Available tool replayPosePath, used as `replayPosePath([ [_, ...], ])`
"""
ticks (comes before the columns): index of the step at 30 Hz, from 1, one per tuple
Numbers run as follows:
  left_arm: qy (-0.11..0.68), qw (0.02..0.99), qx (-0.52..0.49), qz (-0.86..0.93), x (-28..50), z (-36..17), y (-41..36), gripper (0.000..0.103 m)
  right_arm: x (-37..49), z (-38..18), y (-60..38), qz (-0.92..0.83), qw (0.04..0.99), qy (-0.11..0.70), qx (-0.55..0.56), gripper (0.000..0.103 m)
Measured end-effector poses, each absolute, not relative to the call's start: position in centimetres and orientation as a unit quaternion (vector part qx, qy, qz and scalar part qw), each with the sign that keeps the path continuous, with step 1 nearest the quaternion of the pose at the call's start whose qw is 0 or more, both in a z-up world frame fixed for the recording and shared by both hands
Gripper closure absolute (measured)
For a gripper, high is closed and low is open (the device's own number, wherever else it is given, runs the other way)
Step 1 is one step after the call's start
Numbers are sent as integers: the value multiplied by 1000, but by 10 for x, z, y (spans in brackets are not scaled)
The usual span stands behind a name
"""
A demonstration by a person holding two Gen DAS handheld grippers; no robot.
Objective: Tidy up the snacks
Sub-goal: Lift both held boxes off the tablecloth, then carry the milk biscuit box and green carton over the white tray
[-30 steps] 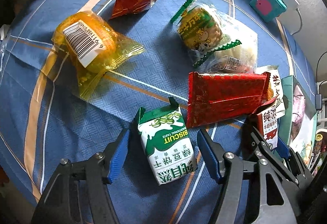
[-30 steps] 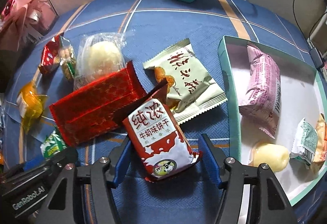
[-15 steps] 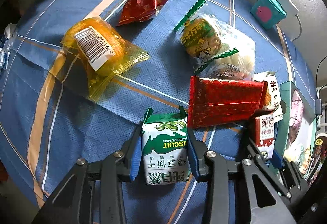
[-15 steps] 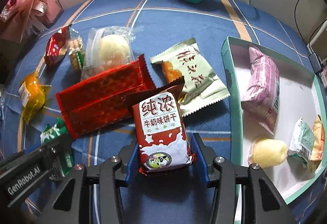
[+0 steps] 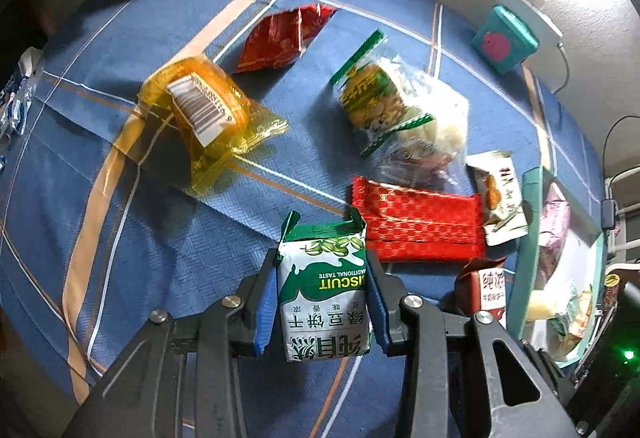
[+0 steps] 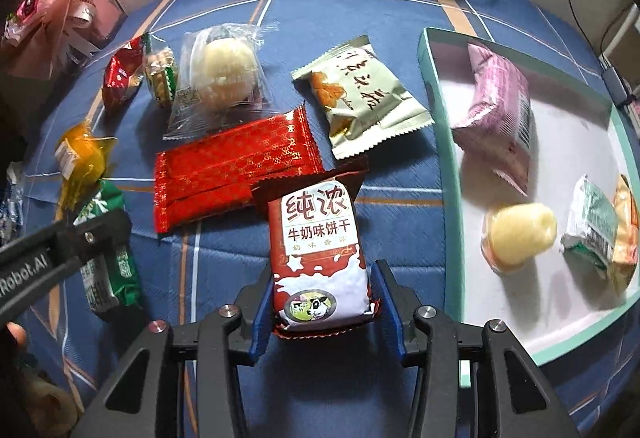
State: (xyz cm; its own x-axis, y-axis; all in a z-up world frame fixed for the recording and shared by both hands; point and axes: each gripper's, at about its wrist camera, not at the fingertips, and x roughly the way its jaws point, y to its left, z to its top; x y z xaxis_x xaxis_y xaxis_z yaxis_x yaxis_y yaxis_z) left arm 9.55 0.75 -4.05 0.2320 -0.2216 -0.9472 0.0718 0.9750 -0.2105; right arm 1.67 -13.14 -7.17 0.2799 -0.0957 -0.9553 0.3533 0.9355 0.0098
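A: What does the left hand-held gripper [image 5: 322, 302] have?

B: Its blue pads are pressed against both sides of the green-and-white biscuit pack [image 5: 325, 290], just beside the long red wrapper [image 5: 420, 230] on the blue striped surface [image 5: 168, 250].

A: And the right hand-held gripper [image 6: 322, 302]?

B: Closed on the lower end of the red milk biscuit pack [image 6: 318, 254], whose top edge overlaps that same red wrapper.

A: Where is the tray?

B: The teal-rimmed tray [image 6: 450, 174] sits to the right, holding a pink packet [image 6: 500, 110], a yellow jelly cup [image 6: 520, 232] and a green-and-white packet [image 6: 594, 224].
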Motion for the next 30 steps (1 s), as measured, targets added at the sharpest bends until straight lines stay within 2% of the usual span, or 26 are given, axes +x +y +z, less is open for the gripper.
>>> replayPosePath([
  [22,550,824,-80,-107,79,22,14,62,-23,13,-149,-114,838,510,159,55],
  [30,546,827,-72,-113,75,28,3,62,-21,16,-157,-119,838,506,167,55],
])
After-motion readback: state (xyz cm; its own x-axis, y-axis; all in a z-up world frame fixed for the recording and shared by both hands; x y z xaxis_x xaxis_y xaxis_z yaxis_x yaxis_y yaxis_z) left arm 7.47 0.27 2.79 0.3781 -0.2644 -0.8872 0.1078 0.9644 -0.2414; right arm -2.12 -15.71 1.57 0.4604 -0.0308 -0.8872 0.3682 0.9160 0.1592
